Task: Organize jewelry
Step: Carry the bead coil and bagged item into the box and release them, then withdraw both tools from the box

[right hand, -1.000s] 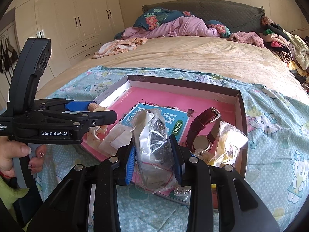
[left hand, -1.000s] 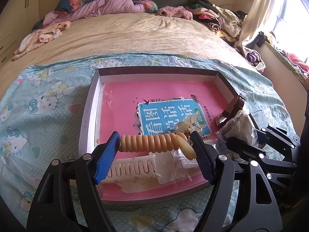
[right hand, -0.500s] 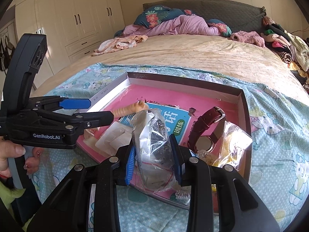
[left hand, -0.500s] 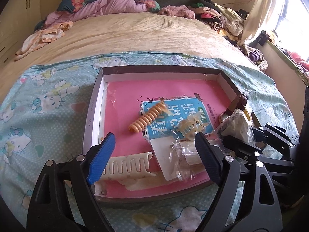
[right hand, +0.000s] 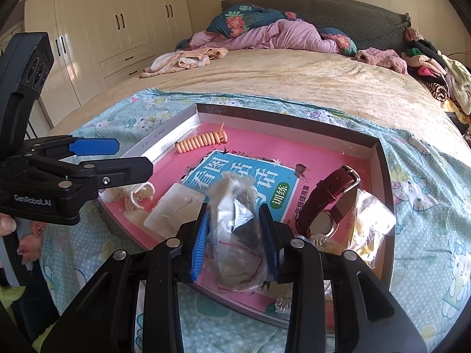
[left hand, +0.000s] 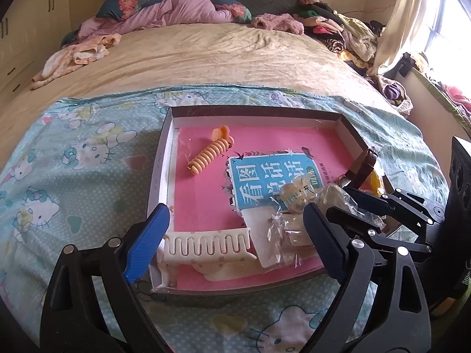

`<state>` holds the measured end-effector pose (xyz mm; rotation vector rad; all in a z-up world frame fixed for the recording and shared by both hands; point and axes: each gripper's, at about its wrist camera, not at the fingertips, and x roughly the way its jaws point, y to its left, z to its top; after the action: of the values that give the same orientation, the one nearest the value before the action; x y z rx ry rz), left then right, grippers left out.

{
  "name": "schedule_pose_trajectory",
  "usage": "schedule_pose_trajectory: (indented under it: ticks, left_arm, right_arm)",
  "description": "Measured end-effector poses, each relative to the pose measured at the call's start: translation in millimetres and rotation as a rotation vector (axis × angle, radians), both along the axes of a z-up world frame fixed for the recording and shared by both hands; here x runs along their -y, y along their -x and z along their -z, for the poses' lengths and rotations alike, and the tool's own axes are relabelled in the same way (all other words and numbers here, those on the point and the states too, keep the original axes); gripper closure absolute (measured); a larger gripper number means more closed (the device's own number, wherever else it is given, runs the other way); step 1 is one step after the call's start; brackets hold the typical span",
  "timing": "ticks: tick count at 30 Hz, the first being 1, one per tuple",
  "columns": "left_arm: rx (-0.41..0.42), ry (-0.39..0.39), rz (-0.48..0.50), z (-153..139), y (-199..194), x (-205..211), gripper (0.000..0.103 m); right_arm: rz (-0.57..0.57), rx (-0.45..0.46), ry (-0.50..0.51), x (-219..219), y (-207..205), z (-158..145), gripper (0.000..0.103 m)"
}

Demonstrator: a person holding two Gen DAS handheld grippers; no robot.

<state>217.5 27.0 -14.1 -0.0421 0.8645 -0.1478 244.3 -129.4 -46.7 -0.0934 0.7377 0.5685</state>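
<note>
an orange spiral hair tie (left hand: 212, 154) is seen lying loose on the pink liner of the shallow box (left hand: 164, 158), in its far left part, near the left wall and clear of the blue booklet (left hand: 270, 176) beside it. open pink floor is left around it toward the far wall. the left gripper (left hand: 235, 241) is held over the near left corner of the box with nothing between its fingers; its jaws have just been opening and now stand wide. below it, along the near wall, a cream comb-like hair clip (left hand: 206, 245) is seen, with a clear plastic card (left hand: 262, 235) and crumpled wrappers just to its right. pale bead pieces (left hand: 297, 194) rest on the near edge of the booklet.

a clear plastic bag with dark contents (right hand: 235, 229) is clamped between the narrow jaws of the right gripper (right hand: 235, 244), above the near edge of the box. a brown-strapped wristwatch (right hand: 326, 203) is propped near the right wall, and a clear bag with yellowish contents (right hand: 371, 220) lies against that wall. the far right part of the box floor is open.

the box sits on a blue cartoon-print sheet (left hand: 73, 158) spread over the near end of a bed (left hand: 220, 56), with bare sheet on all sides. a hand (right hand: 17, 235) is seen at the left gripper's handle.
</note>
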Motion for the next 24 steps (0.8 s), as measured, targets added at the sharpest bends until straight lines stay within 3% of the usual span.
schedule_pose_trajectory:
  ticks: [5, 10, 15, 18, 22, 24]
  left_arm:
    - [0.007, 0.002, -0.009, -4, 4, -2, 0.015]
    - [0.012, 0.008, -0.014, -9, 7, -3, 0.015]
    - [0.020, 0.007, -0.019, -14, 12, -3, 0.015]
    - [0.027, 0.007, -0.023, -18, 16, -4, 0.010]
    - [0.040, 0.006, -0.022, -25, 22, -3, 0.010]
    - [0.047, 0.001, -0.021, -28, 25, -2, 0.010]
  right_arm:
    - [0.009, 0.011, -0.006, 1, 1, -3, 0.070]
    - [0.017, 0.021, -0.013, 6, 7, -9, 0.062]
    - [0.035, 0.038, -0.027, 14, 16, -18, 0.043]
    - [0.050, 0.054, -0.031, 19, 23, -25, 0.030]
    - [0.069, 0.079, -0.036, 25, 34, -34, 0.020]
    - [0.076, 0.091, -0.044, 29, 39, -40, 0.019]
